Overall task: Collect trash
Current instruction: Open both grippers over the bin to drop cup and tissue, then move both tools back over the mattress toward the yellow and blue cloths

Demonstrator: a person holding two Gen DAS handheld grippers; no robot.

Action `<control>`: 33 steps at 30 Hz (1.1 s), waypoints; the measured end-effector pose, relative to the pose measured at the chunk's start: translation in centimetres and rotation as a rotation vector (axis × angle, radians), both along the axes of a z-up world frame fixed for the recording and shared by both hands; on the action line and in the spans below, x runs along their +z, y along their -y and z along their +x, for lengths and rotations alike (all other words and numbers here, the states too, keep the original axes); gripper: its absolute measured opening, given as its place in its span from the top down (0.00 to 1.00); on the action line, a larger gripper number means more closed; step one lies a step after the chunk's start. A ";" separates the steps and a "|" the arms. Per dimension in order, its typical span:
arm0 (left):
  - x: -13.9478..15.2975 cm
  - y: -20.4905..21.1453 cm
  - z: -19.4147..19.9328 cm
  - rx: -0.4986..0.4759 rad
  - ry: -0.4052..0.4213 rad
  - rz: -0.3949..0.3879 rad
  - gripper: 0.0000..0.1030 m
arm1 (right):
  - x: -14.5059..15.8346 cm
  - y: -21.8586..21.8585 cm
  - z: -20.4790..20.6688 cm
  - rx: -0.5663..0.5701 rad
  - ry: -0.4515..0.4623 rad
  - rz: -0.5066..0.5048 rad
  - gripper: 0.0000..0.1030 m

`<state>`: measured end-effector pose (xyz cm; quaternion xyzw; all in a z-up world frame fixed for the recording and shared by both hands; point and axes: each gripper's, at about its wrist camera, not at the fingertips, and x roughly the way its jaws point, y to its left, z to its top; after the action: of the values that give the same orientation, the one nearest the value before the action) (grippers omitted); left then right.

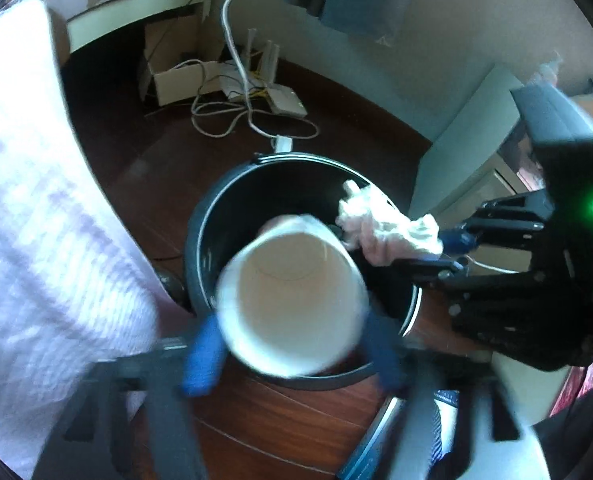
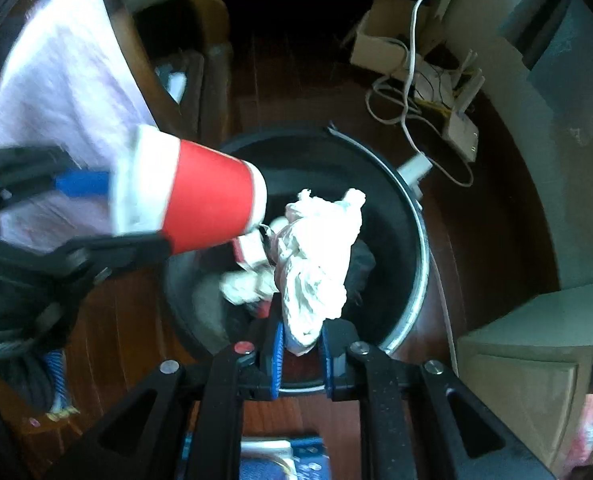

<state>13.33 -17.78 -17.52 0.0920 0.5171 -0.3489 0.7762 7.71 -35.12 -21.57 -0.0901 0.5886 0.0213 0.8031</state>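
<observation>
A black round bin (image 1: 212, 208) stands on the dark wood floor under both grippers. My left gripper (image 1: 292, 360) is open, and a paper cup (image 1: 292, 300), red outside and white inside, sits loose between its blue pads (image 1: 200, 360) with its mouth toward the camera. From the right wrist view the cup (image 2: 208, 204) tilts over the bin's rim (image 2: 412, 216), with the left gripper (image 2: 136, 212) around it. My right gripper (image 2: 302, 346) is open above the bin, a crumpled white tissue (image 2: 320, 256) still standing between its pads. The tissue (image 1: 388, 224) and right gripper (image 1: 440, 254) show at the right.
Crumpled paper (image 2: 244, 284) and a red-and-white wrapper (image 2: 248, 252) lie in the bin. White cloth (image 1: 36, 240) hangs at the left. Cables, a router (image 1: 272, 92) and a cardboard box (image 1: 176, 76) sit behind the bin. A pale cabinet (image 1: 464, 152) stands at the right.
</observation>
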 end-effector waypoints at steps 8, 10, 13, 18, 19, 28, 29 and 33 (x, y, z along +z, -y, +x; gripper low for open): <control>0.6 -2.3 -0.1 0.114 0.063 0.077 0.04 | 0.8 1.3 -0.6 -0.020 0.006 -0.063 0.00; 1.1 -3.0 -0.3 0.149 0.089 0.087 0.02 | 1.5 1.1 -0.6 -0.019 0.023 -0.062 0.00; 2.3 -3.6 -1.0 0.174 0.129 0.095 0.02 | 2.6 0.4 -0.8 -0.005 0.053 -0.074 0.00; 4.8 -4.7 -2.3 0.201 0.199 0.103 0.02 | 4.5 -0.3 -1.0 -0.001 0.095 -0.076 0.00; 5.2 -4.6 -2.3 0.207 0.207 0.103 0.02 | 5.2 -0.5 -1.2 0.000 0.107 -0.078 0.00; 9.1 -6.6 -2.8 0.276 0.284 0.065 0.02 | 11.0 -3.6 -2.3 0.042 0.236 -0.081 0.00; 9.6 -7.0 -2.9 0.283 0.296 0.062 0.02 | 11.5 -3.8 -2.4 0.047 0.249 -0.082 0.00; 11.0 -8.3 -3.3 0.320 0.335 0.053 0.02 | 14.0 -5.6 -2.6 0.073 0.310 -0.082 0.00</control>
<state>9.99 -9.46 -6.52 0.0858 0.3982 -0.1874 0.8938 5.11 -29.57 -7.52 -0.1462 0.4542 0.0124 0.8787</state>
